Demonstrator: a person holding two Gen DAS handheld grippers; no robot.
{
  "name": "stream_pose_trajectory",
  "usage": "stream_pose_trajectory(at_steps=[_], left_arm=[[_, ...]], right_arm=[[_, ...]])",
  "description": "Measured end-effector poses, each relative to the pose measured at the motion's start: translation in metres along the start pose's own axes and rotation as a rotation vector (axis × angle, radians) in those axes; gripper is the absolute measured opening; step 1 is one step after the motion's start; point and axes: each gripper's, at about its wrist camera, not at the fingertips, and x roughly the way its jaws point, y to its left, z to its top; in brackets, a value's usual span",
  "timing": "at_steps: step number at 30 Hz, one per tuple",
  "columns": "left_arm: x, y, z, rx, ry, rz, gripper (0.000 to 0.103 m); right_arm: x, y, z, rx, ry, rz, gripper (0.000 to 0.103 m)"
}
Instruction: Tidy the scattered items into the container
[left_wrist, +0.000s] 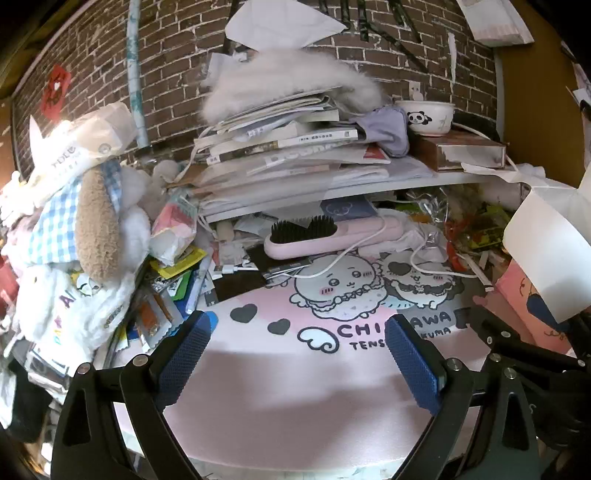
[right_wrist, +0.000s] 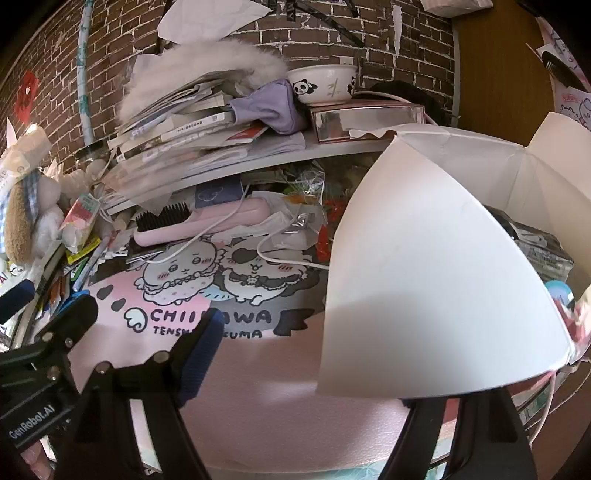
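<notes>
White box (right_wrist: 424, 266) at bench right, flap up; some items already inside, contents mostly hidden. Much left: pink hairbrush (left_wrist: 325, 238) with white cable, packets (left_wrist: 166, 291) heaped at left, wrappers under shelf (left_wrist: 406, 184). Left claw (left_wrist: 295, 354) wide, empty, over pink mat (left_wrist: 295, 406). Right claw (right_wrist: 306, 350): far finger hidden behind flap, cannot tell.

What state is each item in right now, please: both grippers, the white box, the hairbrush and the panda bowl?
Left gripper: open, empty, over the pink mat.
Right gripper: one finger hidden by the flap; state unclear.
White cardboard box: open, flaps raised, items inside.
Pink hairbrush: lying flat, bristles up.
Panda bowl: upright on a shelf box.
</notes>
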Motion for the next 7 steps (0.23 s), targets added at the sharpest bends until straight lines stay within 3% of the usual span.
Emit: stream_pose_trajectory(at_steps=[7], left_arm=[[0.0004, -0.0003, -0.0004, 0.001, 0.001, 0.001, 0.095]], right_arm=[[-0.0002, -0.0001, 0.0, 0.001, -0.001, 0.001, 0.076]])
